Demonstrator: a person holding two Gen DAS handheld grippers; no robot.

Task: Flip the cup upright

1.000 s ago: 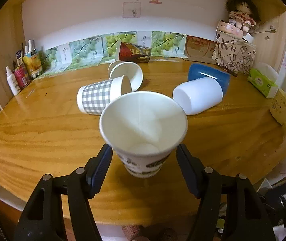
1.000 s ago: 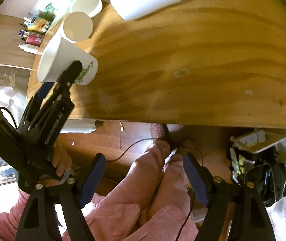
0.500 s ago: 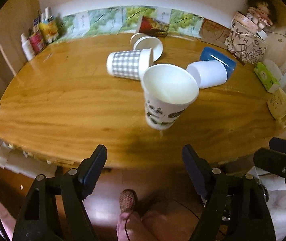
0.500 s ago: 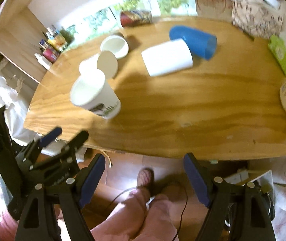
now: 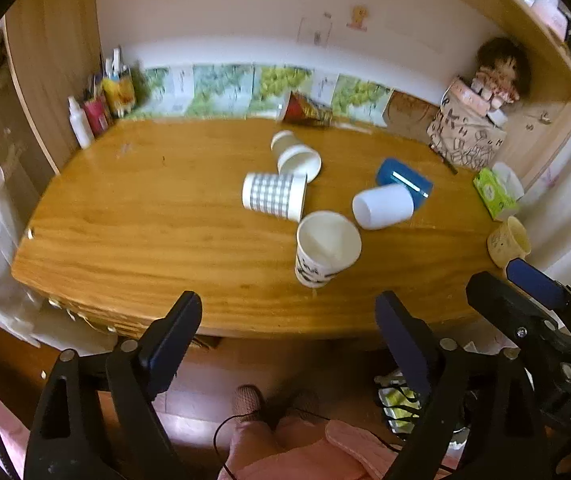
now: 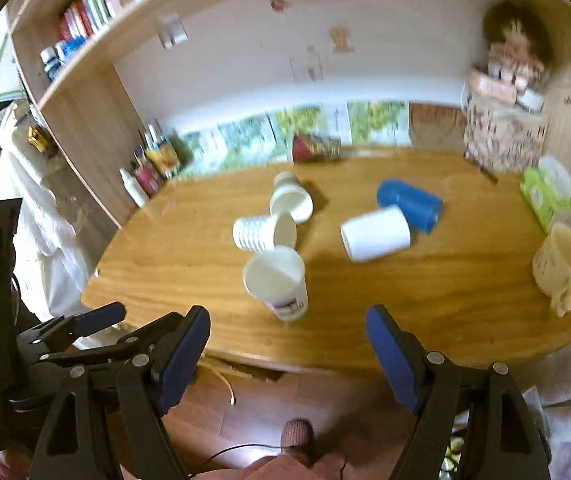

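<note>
While both claws gape empty, the white printed paper cup (image 5: 327, 249) stands upright, mouth open.

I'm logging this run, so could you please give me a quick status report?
Left gripper open, empty, off the table edge. Right gripper open, empty. Printed paper cup upright on table, untouched. Gingham cup and white cup lie tipped behind it.

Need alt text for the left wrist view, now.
A white printed paper cup stands upright on the wooden table, free of the open left tongs. Behind it, a checked cup, white cup and blue cup lie tipped over.
</note>
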